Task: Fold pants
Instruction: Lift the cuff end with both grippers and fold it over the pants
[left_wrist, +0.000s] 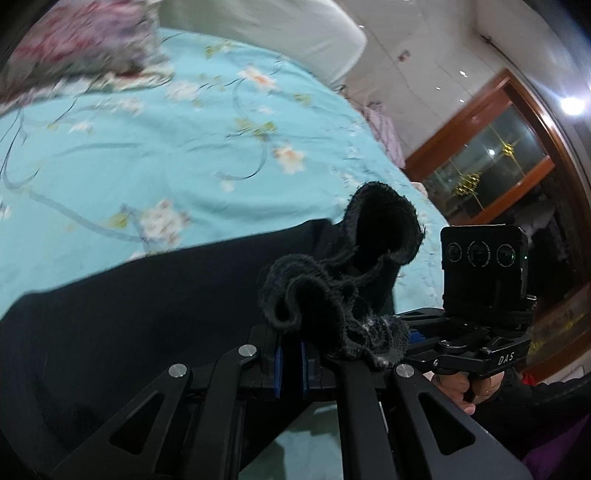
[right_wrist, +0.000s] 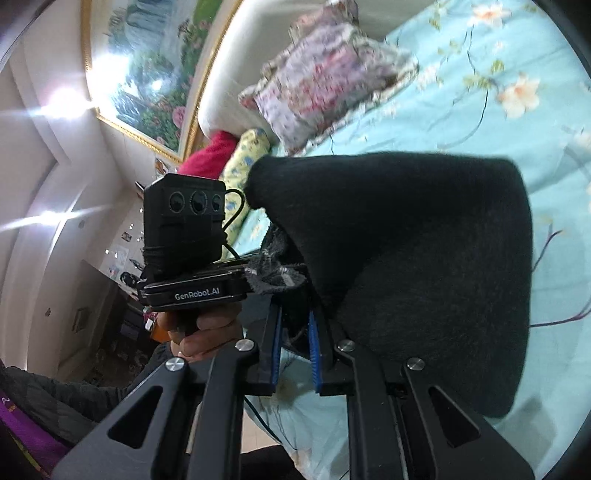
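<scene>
The bedsheet (left_wrist: 155, 147) lies open and flat across its middle, giving free passage. A floral pillow (right_wrist: 321, 77) and the white headboard (right_wrist: 236, 74) block the far end. The black pants (right_wrist: 424, 266) drape just ahead of both grippers, covering the near sheet

Both fisheye views bend hard toward dark round edges. A ceiling lamp (left_wrist: 573, 105) flares white, and glare streaks the framed painting (right_wrist: 147, 70). Motion blur smears the floral pillow (left_wrist: 88, 48) and bedsheet (left_wrist: 166, 133); the black pants (right_wrist: 424, 266) lose detail.

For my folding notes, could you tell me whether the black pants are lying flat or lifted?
Lifted: both tongs, left and right, grip bunched pants above the bedsheet.
</scene>
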